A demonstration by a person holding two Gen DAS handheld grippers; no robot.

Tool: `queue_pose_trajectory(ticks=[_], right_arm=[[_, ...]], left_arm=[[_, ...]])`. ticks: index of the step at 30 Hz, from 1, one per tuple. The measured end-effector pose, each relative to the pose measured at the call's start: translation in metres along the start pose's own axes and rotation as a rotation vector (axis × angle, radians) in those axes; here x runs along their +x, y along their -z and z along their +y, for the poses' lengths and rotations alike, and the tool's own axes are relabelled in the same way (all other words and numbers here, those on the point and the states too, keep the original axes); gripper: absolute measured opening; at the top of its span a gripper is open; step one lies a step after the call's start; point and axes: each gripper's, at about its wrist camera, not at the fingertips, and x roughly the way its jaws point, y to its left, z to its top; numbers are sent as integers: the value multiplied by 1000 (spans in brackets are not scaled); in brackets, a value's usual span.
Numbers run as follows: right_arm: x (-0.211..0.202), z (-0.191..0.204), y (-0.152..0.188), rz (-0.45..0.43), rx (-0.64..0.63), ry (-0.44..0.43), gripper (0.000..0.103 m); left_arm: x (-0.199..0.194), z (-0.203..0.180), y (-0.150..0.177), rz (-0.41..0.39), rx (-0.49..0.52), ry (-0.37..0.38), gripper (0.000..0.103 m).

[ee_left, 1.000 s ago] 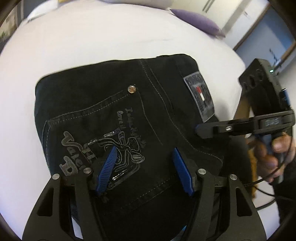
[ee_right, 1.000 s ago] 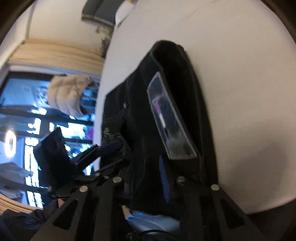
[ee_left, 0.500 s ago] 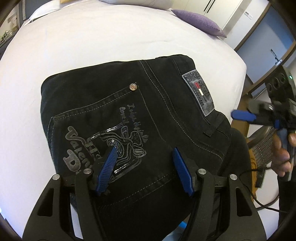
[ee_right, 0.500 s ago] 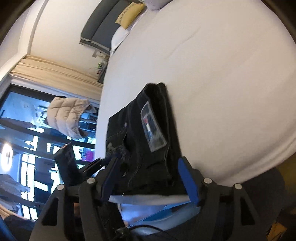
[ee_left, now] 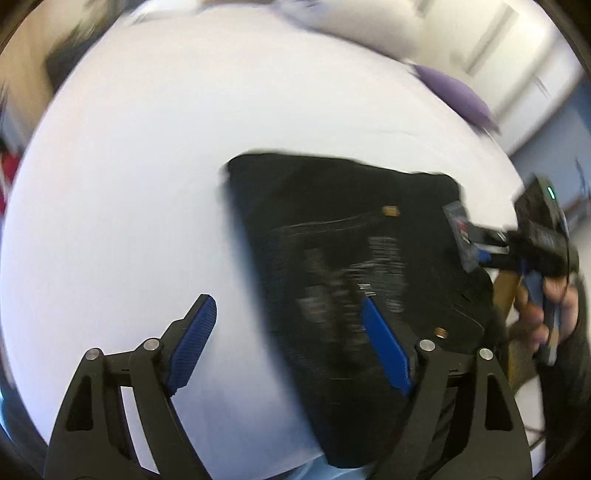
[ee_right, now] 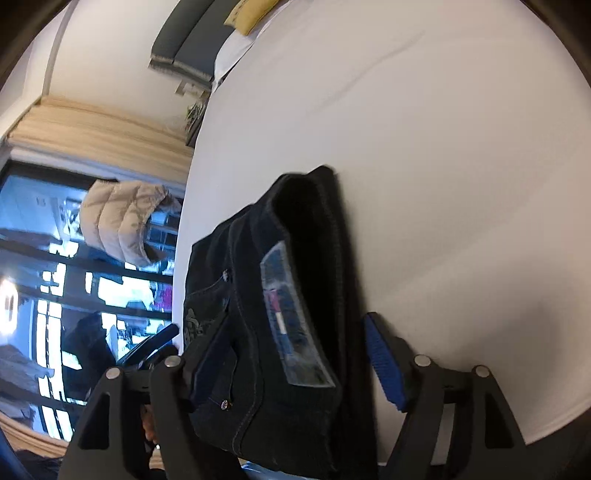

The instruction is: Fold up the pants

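Now the left gripper [ee_left: 288, 339] has swung off to the side since half a second ago: its blue-padded fingers, then both over the printed back pocket, stand wide apart, one over bare sheet and one at the cloth's edge, holding nothing. The folded black denim pants [ee_left: 354, 258] lie on the white bed sheet [ee_left: 147, 184], shifted toward the right of the left wrist view and heavily smeared by motion, so the pocket print is hard to read. The right gripper [ee_right: 295, 362] has come closer than half a second ago; its jaws are spread either side of the pants' folded edge, and the grey brand patch [ee_right: 291, 314] sits between them. Its left finger is mostly covered by denim, so it seems not to pinch, though contact cannot be judged.

A purple pillow [ee_left: 454, 92] lies at the far bed edge. Beyond the bed, the right wrist view shows a beige puffer jacket [ee_right: 118, 225] hanging before dark windows, a grey headboard [ee_right: 192, 40] and a yellow cushion [ee_right: 251, 11], cut off at the top.
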Motion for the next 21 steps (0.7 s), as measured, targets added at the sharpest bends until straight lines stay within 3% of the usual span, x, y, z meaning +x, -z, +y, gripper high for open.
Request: queue_pose_trajectory(ticks=[5, 9, 13, 16, 21], right_arm=[[-1, -1, 1, 11, 7, -27, 83], [3, 8, 1, 34, -23, 25, 83], [10, 15, 0, 58, -43, 63, 79], [16, 15, -1, 74, -34, 80, 73], [20, 8, -6, 89, 11, 101, 52]], left_arm=[[29, 29, 4, 62, -126, 134, 81], [38, 23, -3, 68, -123, 194, 81], [53, 2, -10, 131, -83, 258, 80], [59, -10, -12, 140, -60, 263, 78], [66, -13, -11, 137, -74, 255, 56]])
